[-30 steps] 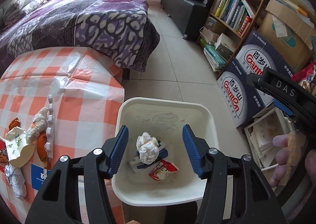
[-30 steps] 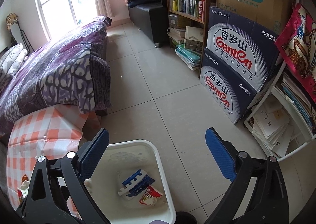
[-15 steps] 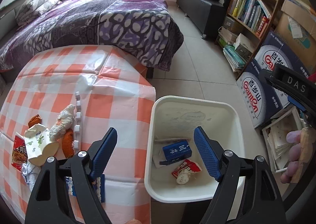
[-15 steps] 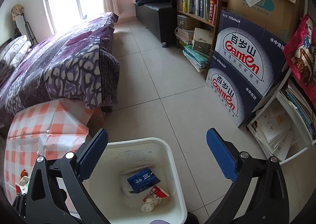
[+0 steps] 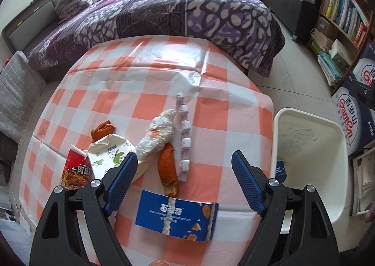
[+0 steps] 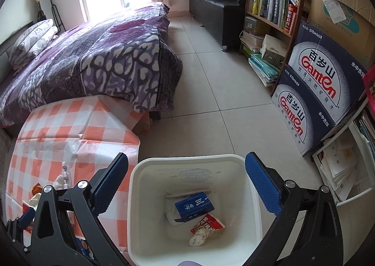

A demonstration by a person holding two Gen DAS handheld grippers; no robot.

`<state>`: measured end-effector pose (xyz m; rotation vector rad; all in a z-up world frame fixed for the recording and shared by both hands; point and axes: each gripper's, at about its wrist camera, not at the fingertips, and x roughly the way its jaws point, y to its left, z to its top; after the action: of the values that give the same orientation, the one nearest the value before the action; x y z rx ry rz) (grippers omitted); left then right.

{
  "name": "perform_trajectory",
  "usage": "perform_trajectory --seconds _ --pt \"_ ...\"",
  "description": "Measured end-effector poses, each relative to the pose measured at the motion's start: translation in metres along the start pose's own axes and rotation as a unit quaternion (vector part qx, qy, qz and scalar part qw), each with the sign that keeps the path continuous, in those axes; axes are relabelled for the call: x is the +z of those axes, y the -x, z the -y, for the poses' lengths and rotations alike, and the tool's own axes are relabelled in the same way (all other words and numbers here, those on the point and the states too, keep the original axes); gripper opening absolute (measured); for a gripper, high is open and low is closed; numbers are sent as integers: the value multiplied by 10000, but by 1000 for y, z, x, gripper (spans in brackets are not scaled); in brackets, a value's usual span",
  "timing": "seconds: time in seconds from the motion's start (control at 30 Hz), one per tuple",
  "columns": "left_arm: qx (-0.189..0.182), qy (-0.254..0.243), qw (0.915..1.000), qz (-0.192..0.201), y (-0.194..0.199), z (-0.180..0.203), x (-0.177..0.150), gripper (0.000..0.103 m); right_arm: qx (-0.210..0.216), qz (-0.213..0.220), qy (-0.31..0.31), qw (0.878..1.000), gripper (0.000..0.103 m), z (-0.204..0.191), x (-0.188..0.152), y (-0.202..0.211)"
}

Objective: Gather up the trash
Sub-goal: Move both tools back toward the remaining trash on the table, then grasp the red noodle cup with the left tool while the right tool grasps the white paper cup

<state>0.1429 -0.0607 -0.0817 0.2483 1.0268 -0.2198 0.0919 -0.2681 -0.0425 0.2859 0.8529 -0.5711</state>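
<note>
My left gripper [image 5: 185, 179] is open and empty above the checked table [image 5: 150, 71]. Below it lie a blue snack wrapper [image 5: 177, 218], orange peel [image 5: 166, 172], a crumpled tissue [image 5: 157, 135], a white foam strip [image 5: 184, 139], a white-green carton [image 5: 110, 155] and a red packet [image 5: 76, 171]. The white bin [image 5: 309, 148] stands right of the table. My right gripper [image 6: 187, 186] is open and empty over the bin [image 6: 140, 195], which holds a blue box [image 6: 194, 206], a red wrapper [image 6: 207, 221] and a tissue ball [image 6: 196, 239].
A bed with a purple blanket [image 5: 187, 12] stands behind the table. A bookshelf [image 6: 271, 3], blue water cartons [image 6: 314, 83] and a white paper rack [image 6: 339, 169] line the right wall. Tiled floor [image 6: 211, 78] lies between. A grey cushion [image 5: 14, 92] is left of the table.
My left gripper has swung left from over the bin to over the table trash, after the tissue ball dropped into the bin. My right gripper has drifted slightly over the bin.
</note>
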Motion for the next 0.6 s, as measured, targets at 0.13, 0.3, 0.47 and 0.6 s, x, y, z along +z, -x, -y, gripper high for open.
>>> perform_trajectory --seconds 0.13,0.3,0.47,0.6 --pt "273 4 9995 -184 -2 -36 2 80 137 -51 210 9997 96 -24 -3 -1" --pt "437 96 9969 -651 -11 -88 1 80 303 -154 487 9982 96 -55 -9 -2" --pt "480 308 9922 -1110 -25 -134 -8 80 529 -306 809 9948 96 -88 -18 -5" --pt "506 449 9872 -1447 -42 -163 -16 80 779 -410 1084 9902 96 -114 -27 -5"
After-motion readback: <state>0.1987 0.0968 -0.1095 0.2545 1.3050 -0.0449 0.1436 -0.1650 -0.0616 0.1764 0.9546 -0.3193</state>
